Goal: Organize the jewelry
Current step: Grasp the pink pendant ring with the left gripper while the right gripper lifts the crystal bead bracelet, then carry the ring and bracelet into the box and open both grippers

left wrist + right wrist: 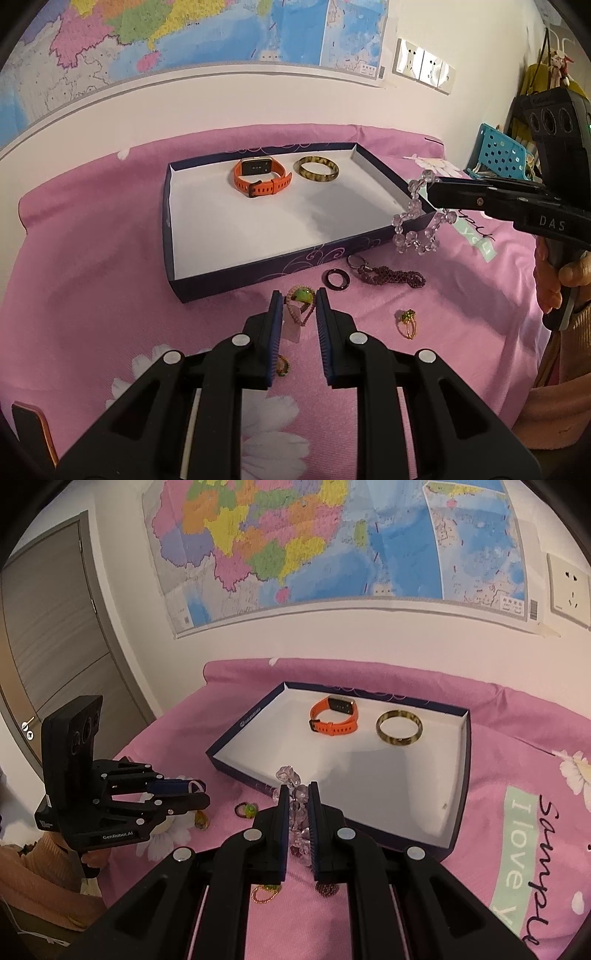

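A dark blue box (280, 264) with a white floor lies on the pink bedspread and holds an orange watch (260, 177) and a yellow-brown bangle (316, 169). My left gripper (298, 301) hovers just in front of the box, shut on a small pink beaded ring (306, 316). A green-stone ring (301, 295) shows beyond its tips. My right gripper (297, 792) is shut on a clear crystal bead bracelet (299, 812), which dangles (417, 229) over the box's near right corner. The box (456, 812), watch (334, 716) and bangle (399, 727) also appear in the right wrist view.
On the cloth in front of the box lie a dark ring (336, 279), a purple bead chain (395, 277), a gold ring with a green stone (406, 321) and another small ring (282, 365). A person's hand (576, 273) grips the right tool. A blue basket (498, 155) stands far right.
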`<action>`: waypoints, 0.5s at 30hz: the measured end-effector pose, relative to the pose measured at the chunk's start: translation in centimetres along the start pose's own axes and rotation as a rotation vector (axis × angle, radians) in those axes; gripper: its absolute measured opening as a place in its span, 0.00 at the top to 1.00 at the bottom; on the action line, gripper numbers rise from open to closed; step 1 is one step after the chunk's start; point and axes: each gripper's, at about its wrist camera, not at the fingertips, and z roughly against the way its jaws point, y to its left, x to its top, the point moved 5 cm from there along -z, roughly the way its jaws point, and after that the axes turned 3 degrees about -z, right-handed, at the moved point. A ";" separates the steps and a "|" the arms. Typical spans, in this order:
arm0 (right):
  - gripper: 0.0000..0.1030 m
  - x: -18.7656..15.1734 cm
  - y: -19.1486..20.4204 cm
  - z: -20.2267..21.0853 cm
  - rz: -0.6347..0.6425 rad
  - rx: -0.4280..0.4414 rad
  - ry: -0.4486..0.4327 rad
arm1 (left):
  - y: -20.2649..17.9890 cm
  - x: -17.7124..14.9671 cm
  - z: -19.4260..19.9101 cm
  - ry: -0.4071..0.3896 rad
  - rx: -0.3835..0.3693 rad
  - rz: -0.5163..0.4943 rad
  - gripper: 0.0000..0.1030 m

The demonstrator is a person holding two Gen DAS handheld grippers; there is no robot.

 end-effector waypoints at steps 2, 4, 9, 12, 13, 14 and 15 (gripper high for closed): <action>0.92 0.3 -0.1 0.1 0.004 -0.004 -0.006 | 0.0 0.2 0.1 -0.006 -0.001 -0.001 0.82; 0.92 0.6 -0.1 0.2 0.005 -0.005 -0.010 | 0.0 0.5 0.1 -0.011 -0.001 0.000 0.82; 0.92 1.5 -0.6 0.2 0.003 -0.020 -0.020 | 0.2 1.1 0.0 -0.017 0.000 0.007 0.82; 0.92 2.1 -1.1 0.0 0.003 -0.032 -0.025 | 0.3 1.7 -0.1 -0.027 -0.001 0.005 0.82; 0.92 2.2 -1.2 -0.1 0.003 -0.033 -0.024 | 0.4 2.0 -0.2 -0.030 -0.002 0.004 0.82; 0.92 2.4 -1.4 -0.2 0.000 -0.036 -0.024 | 0.4 2.1 -0.3 -0.031 -0.001 0.003 0.82; 0.92 2.6 -1.5 -0.4 -0.001 -0.038 -0.025 | 0.4 2.4 -0.4 -0.031 0.003 0.002 0.82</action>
